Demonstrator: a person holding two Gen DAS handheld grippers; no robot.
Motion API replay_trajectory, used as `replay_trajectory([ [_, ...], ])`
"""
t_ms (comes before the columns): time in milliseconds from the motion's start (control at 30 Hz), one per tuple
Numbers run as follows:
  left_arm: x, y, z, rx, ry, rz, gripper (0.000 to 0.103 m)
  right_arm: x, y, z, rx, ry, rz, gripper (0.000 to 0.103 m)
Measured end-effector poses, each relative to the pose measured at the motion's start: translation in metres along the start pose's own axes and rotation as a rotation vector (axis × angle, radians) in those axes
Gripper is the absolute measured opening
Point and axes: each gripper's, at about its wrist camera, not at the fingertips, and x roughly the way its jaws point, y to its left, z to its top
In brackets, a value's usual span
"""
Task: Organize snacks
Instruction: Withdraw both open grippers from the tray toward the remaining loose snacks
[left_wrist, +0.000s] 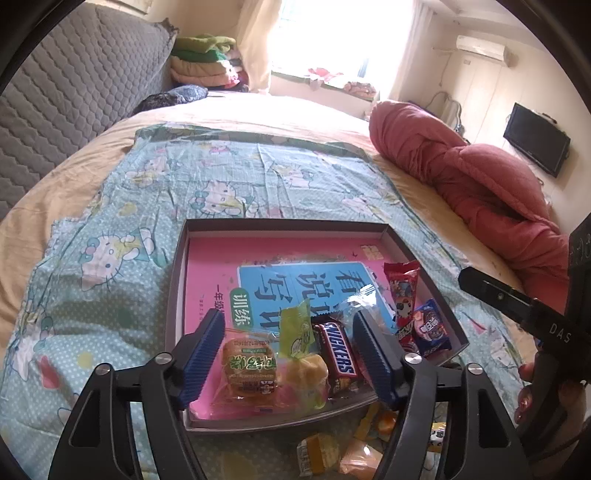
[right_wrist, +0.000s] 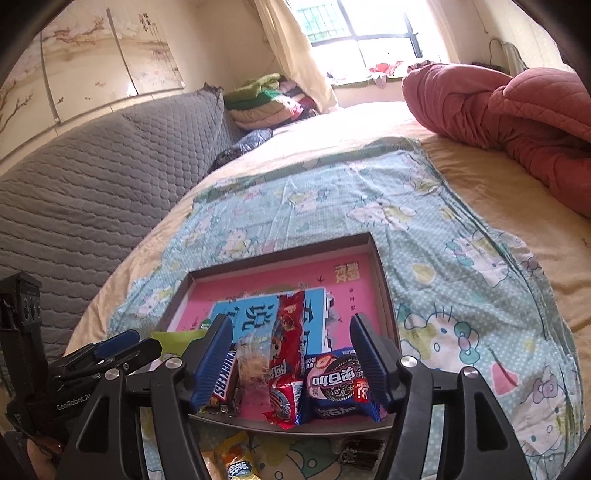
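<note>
Left wrist view: left gripper (left_wrist: 290, 354) with ribbed blue pads spread wide, empty, over shallow grey cardboard tray (left_wrist: 177, 266) on cartoon-cat cotton sheet (left_wrist: 122, 206). Inside, glossy brown Snickers bar (left_wrist: 338, 356), clear-wrapped round golden cake (left_wrist: 249, 365). Right wrist view only: right gripper (right_wrist: 291, 363) also wide apart, crinkly blue cookie packet (right_wrist: 338, 386), long red foil packet (right_wrist: 290, 354).

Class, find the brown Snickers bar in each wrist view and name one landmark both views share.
Left wrist view: the brown Snickers bar lies low centre in the tray, just left of the tool's right finger.
Right wrist view: the bar sits lower left, partly behind the tool's left finger.
Shared landmark: the pink workbook lining the tray.
</note>
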Motion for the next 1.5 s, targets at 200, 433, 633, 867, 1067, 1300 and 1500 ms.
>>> replay_trajectory([
  [200,-0.009,0.004,-0.002,0.001,-0.009,0.017,0.076,-0.016,0.003,0.001,-0.025,-0.050,-0.018,0.069],
  [433,-0.023,0.006,-0.006,0.022,-0.023,0.031,0.076,-0.027,0.009,-0.002,-0.064,-0.058,-0.039,0.071],
  [633,-0.032,0.008,-0.017,0.031,0.003,0.037,0.076,-0.036,0.013,-0.008,-0.094,-0.057,-0.061,0.072],
  [867,-0.034,0.003,-0.032,0.047,0.055,0.027,0.076,-0.045,0.012,-0.016,-0.103,-0.038,-0.069,0.072],
  [1067,-0.036,-0.002,-0.048,0.030,0.108,0.002,0.076,-0.049,0.018,-0.027,-0.135,-0.007,-0.055,0.072],
  [1300,-0.038,-0.011,-0.059,0.046,0.139,-0.006,0.076,-0.054,0.028,-0.035,-0.167,0.012,-0.040,0.072],
  [1500,-0.039,-0.015,-0.066,0.055,0.161,-0.012,0.076,-0.054,0.032,-0.042,-0.183,0.046,-0.017,0.072],
])
